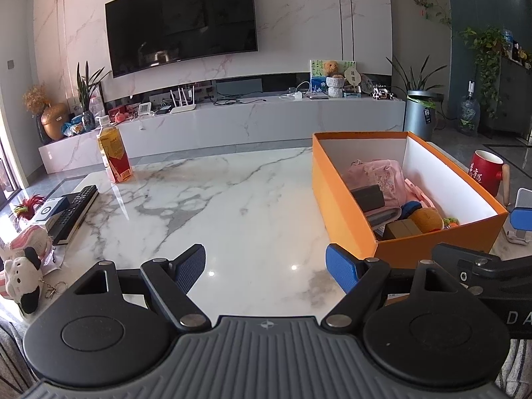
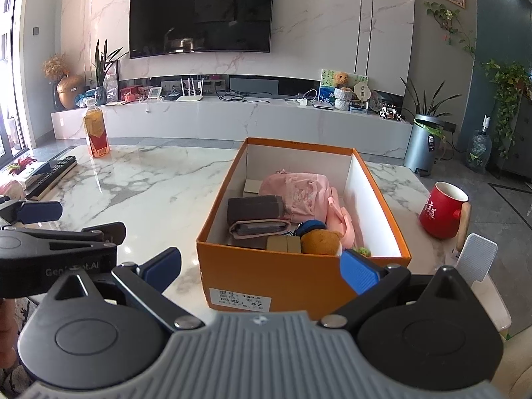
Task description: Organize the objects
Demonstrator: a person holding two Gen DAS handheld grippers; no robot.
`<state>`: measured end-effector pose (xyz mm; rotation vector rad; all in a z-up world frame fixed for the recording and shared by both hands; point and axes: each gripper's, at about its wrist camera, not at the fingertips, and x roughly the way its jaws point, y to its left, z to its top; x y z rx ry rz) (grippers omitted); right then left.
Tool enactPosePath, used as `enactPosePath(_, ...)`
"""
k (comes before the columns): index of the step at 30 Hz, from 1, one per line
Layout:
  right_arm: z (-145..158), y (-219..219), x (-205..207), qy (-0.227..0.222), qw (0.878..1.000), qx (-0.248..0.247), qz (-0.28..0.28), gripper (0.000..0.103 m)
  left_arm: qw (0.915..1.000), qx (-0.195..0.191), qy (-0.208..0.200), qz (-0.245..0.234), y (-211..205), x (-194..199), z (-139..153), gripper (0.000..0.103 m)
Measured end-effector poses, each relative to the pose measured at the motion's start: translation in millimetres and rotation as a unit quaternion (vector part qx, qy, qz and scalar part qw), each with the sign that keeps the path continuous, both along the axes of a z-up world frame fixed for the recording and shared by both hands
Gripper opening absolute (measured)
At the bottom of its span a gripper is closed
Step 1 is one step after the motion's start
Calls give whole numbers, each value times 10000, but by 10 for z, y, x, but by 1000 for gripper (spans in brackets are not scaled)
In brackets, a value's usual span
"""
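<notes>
An open orange shoebox (image 2: 299, 276) stands on the marble table (image 2: 159, 183). In it lie a pink pouch (image 2: 296, 193), a dark grey box (image 2: 254, 209), a wallet (image 2: 259, 227), a small cardboard box (image 2: 282, 242) and a brown plush bear (image 2: 321, 241). My right gripper (image 2: 261, 271) is open just before the box's near wall, with nothing between its pads. My left gripper (image 1: 266, 266) is open over bare marble, left of the orange shoebox (image 1: 345, 206). One of the right gripper's fingers (image 1: 522, 217) shows at the far right of the left wrist view.
A bottle of amber drink (image 1: 114, 156) stands at the table's far left. A black remote (image 1: 74, 212) and a cow plush with a key ring (image 1: 23, 276) lie along the left edge. A red mug (image 2: 442, 212) and a white stand (image 2: 477, 259) sit right of the box.
</notes>
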<state>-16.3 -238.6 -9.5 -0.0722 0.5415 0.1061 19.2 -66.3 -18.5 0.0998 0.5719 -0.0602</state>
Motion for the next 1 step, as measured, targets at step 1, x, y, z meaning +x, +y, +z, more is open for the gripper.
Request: enactPosePath(1, -3, -7, 3, 17, 10000, 17, -13, 102, 10000, 7, 3, -3, 0, 5, -2, 94)
